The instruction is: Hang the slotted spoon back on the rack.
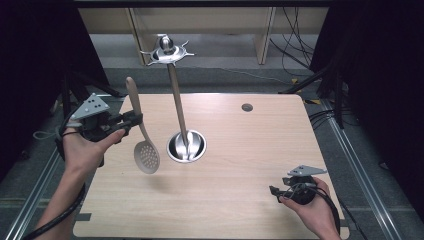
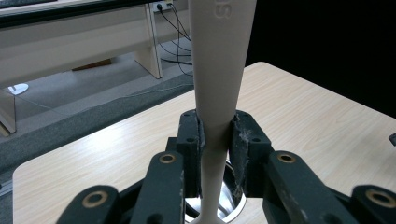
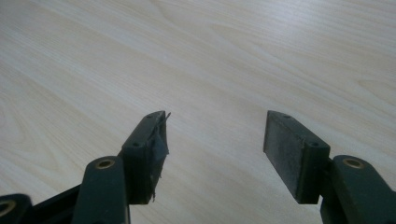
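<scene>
A beige slotted spoon [image 1: 141, 131] hangs above the left part of the table, its handle up and its perforated bowl down. My left gripper [image 1: 131, 120] is shut on the handle; in the left gripper view the pads [image 2: 192, 140] squeeze the spoon's stem [image 2: 219, 93] from both sides. A metal utensil stand [image 1: 186, 146] rises from a round base at mid-table to a star-shaped hook crown [image 1: 167, 51]. My right gripper [image 1: 273, 191] rests low near the front right corner. Its jaws stand open over bare wood, with nothing between the fingertips [image 3: 299, 151].
The light wooden table [image 1: 240, 165] has a small round grommet [image 1: 247, 107] at the back right. Dark curtains flank both sides. Cables lie on the floor behind the table, beside a wooden shelf unit. The stand's shiny base [image 2: 231, 205] shows below the left jaws.
</scene>
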